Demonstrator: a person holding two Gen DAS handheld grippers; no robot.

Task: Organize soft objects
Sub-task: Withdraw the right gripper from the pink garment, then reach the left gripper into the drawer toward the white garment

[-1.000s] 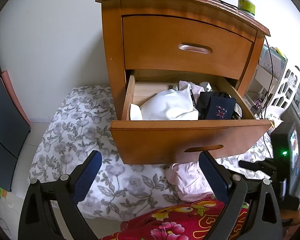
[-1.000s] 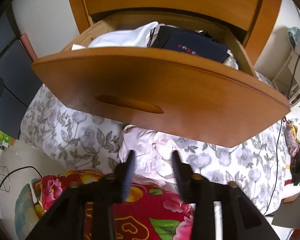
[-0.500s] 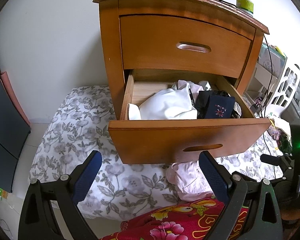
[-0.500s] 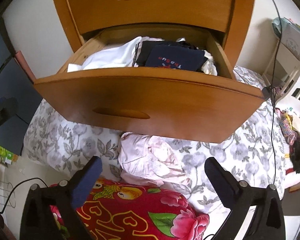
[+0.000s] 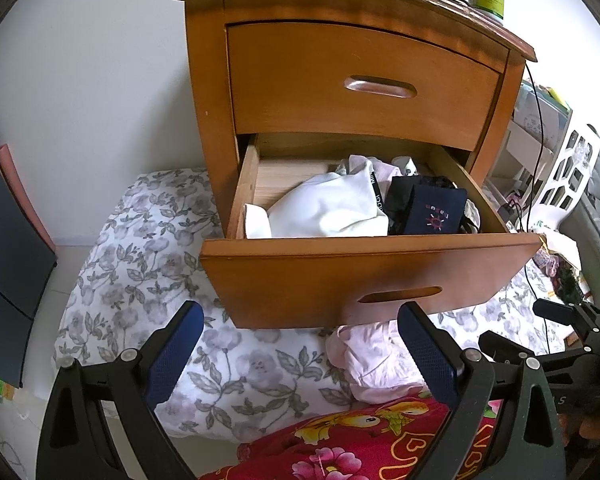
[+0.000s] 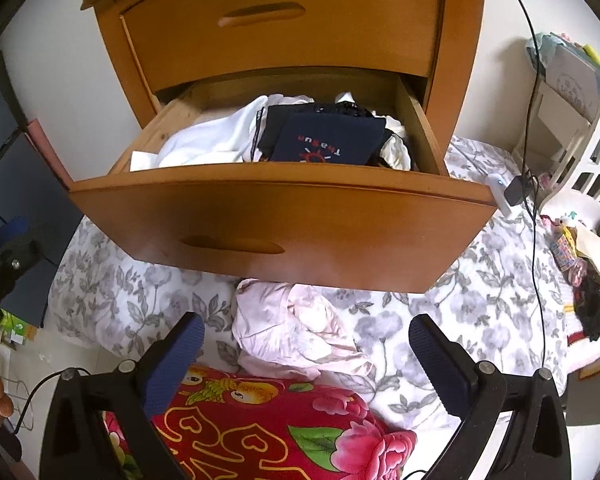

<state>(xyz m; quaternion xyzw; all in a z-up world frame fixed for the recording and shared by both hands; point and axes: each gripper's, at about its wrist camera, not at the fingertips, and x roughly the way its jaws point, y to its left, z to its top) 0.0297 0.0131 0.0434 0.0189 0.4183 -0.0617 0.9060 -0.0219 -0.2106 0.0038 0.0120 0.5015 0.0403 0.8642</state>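
Pink crumpled cotton garment (image 6: pixel 296 332) lies on the grey-flowered bedsheet (image 6: pixel 480 280) under the open wooden drawer (image 6: pixel 284 224), just ahead between the right gripper (image 6: pixel 306 354)'s wide-apart, empty fingers; the left gripper (image 5: pixel 300 344), also spread empty, sits farther off.

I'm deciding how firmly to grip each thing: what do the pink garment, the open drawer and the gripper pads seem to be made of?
Pink garment: thin woven fabric, probably cotton, matte and heavily creased. Open drawer: wood with a glossy orange-brown varnish; grain and sheen show on its front, paler bare wood inside. Gripper pads: likely blue rubber or textured plastic on black plastic fingers, with a fine dotted surface.
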